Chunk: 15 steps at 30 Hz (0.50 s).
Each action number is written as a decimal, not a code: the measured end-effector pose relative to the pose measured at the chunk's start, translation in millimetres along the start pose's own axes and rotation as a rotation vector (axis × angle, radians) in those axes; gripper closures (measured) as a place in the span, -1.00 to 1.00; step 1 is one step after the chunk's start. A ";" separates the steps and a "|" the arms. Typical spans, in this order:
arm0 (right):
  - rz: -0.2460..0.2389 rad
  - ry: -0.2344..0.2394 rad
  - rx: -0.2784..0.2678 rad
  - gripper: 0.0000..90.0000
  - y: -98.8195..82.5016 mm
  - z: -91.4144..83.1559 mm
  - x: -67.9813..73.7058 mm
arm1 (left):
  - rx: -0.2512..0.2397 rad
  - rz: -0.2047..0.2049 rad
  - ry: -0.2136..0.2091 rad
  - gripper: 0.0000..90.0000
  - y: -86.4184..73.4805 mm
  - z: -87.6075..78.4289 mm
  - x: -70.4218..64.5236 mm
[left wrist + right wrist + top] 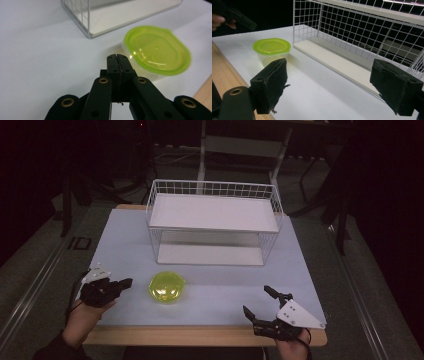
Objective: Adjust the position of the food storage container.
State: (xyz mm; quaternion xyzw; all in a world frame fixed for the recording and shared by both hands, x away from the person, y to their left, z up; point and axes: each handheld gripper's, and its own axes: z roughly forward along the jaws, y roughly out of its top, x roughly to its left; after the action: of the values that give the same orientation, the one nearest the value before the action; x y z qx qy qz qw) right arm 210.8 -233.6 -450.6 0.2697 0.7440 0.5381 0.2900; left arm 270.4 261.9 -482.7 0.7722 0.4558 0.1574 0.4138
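Container (167, 286) between grippers, nearer left gripper (126, 282)

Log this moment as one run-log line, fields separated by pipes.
left gripper shut, empty, beside green-lidded container | right gripper open, empty | container on table in front of wire shelf rack | rack shelves bare

Lab-like test setup — dark room, lone table (210, 295), floor cables (172, 154), frame legs (202, 150)

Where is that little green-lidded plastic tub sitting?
In the high view, the green-lidded clear plastic tub sits on the table, before the white wire rack, beside the left gripper.
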 end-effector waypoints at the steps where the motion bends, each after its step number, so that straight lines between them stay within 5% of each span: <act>1: -0.002 0.001 -0.001 -0.69 0.1 -0.1 0.0 | 0.018 -0.001 -0.005 1.00 -0.5 5.8 0.9; 15: 0.004 0.015 -0.003 -0.69 0.0 -0.8 -0.6 | 0.159 -0.073 -0.111 1.00 -4.4 54.8 -8.7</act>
State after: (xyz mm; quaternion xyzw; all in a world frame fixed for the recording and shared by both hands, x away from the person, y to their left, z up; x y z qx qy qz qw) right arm 210.7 -234.6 -450.3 0.2665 0.7448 0.5419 0.2840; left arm 297.2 228.5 -518.3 0.7932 0.4708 0.0624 0.3812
